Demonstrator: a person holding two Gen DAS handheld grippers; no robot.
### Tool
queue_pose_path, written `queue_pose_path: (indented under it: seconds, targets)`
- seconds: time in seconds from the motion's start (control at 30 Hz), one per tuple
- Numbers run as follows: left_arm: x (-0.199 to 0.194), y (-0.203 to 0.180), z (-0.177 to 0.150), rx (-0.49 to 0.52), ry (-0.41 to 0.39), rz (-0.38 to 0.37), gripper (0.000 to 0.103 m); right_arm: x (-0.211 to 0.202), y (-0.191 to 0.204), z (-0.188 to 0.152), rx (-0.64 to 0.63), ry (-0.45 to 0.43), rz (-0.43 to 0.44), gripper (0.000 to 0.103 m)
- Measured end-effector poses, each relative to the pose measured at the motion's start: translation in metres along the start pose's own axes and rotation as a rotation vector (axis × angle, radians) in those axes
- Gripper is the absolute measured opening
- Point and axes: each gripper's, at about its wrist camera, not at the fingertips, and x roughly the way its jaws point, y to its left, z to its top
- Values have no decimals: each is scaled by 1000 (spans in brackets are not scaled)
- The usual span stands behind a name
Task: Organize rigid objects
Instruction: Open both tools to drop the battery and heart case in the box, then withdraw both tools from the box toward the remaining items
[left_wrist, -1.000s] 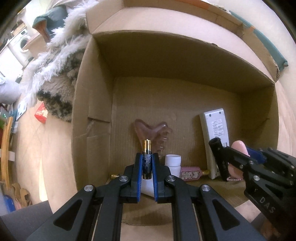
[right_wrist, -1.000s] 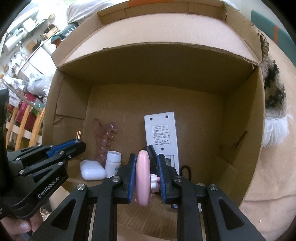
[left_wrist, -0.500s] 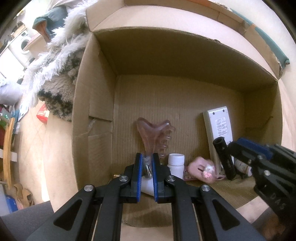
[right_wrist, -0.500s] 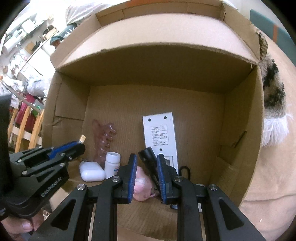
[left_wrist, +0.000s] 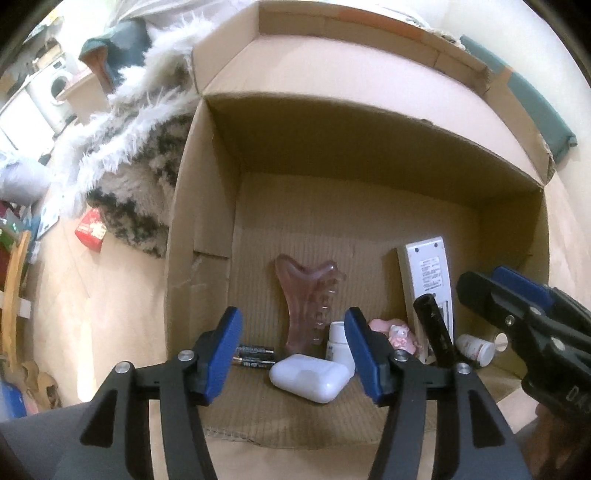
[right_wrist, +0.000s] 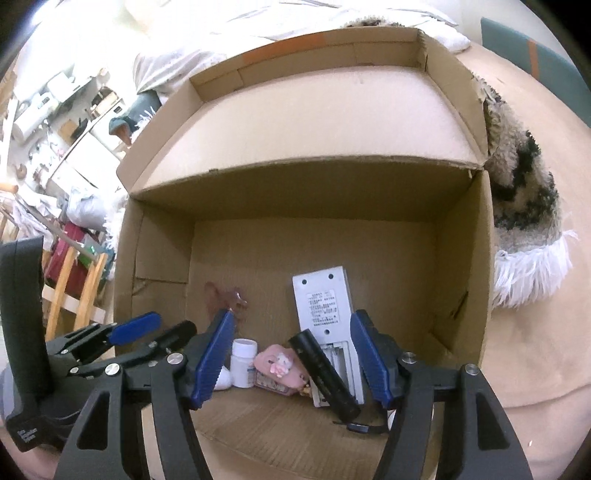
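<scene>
An open cardboard box (left_wrist: 332, 206) (right_wrist: 332, 199) holds all the items. My left gripper (left_wrist: 293, 354) (right_wrist: 155, 330) hangs over its near left part, jaws opening and empty. Below it lie two black batteries (left_wrist: 255, 356), a white earbud case (left_wrist: 308, 376) and a pink comb (left_wrist: 306, 306). My right gripper (right_wrist: 291, 362) (left_wrist: 495, 291) is also opening with nothing between its pads. Under it are a white bottle (right_wrist: 243, 363), a pink charm case (right_wrist: 277, 365) (left_wrist: 395, 334), a black cylinder (right_wrist: 325, 373) and a white remote (right_wrist: 325, 306).
A second small white bottle (left_wrist: 476, 347) lies by the box's right wall. A furry black-and-white throw (left_wrist: 140, 147) (right_wrist: 517, 177) presses against the box outside. A red packet (left_wrist: 90, 229) lies on the floor at left, near a wooden frame (right_wrist: 74, 280).
The left gripper was shut on a battery and the right on the pink charm case. Both items now lie in the box, and both pairs of jaws have spread apart.
</scene>
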Motion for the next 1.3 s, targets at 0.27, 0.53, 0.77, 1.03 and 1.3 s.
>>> queue_pose_path:
  seconds: [0.27,0.53,0.77,1.03,1.3]
  targets:
    - [-10,-14,3,44,0,32,55,-4,-5,3,40,-3,11,84]
    - [-35,-4,-2,66,-45,-15,55,-23,-10,0,68,-42,34,96]
    - [-60,12,-11,11,-39,7,55,-45,-13,-14,79,-58,25,96]
    - [-73,25,-41,-30,-29,-1,56,-60,-16,-49,130,-28,56,96]
    - [-80,43,-64,-75,-25,2,56,-64,-18,-92,188,44,83,96]
